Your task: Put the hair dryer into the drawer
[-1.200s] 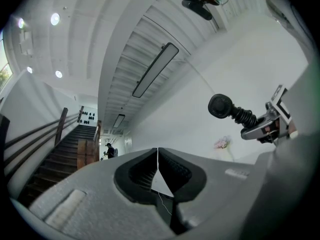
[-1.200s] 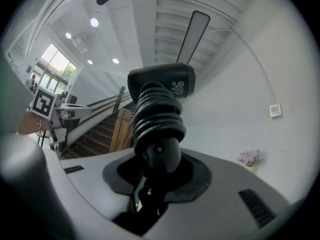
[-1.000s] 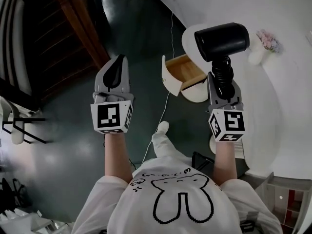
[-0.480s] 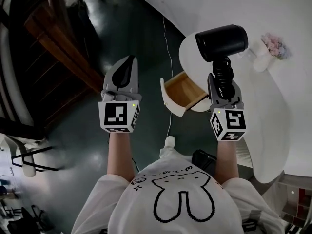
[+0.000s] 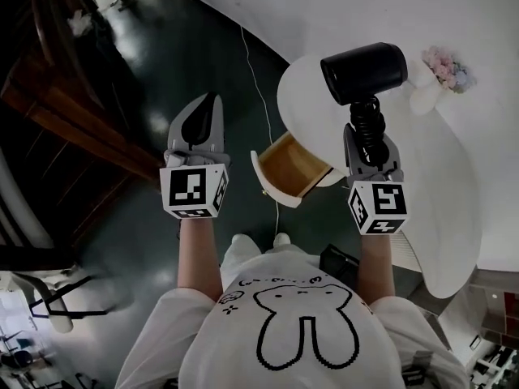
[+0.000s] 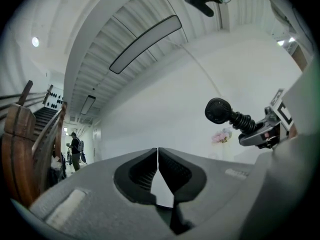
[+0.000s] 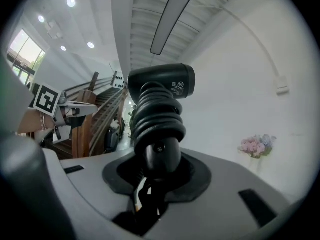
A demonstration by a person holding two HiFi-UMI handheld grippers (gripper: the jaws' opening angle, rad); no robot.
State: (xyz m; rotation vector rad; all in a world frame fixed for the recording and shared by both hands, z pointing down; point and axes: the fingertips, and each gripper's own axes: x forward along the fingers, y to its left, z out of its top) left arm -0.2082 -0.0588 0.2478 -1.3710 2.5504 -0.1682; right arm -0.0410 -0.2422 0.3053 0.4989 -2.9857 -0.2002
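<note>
The white bench (image 5: 434,193) is seen with its drawer (image 5: 289,165) standing open at the near edge. The hair dryer (image 5: 363,71) is held upright and clear of the drawer, its cord-wrapped handle clamped in the right hand-held gripper (image 5: 371,136). The left hand-held gripper (image 6: 158,156) is closed on nothing. The dryer is best tipped flat and lowered between the wooden walls before release. The drawer's depth is hidden, and the cord's end cannot be made out.

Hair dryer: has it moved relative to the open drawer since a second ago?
Yes. The hair dryer sits farther up-frame from the drawer, over the round table.
</note>
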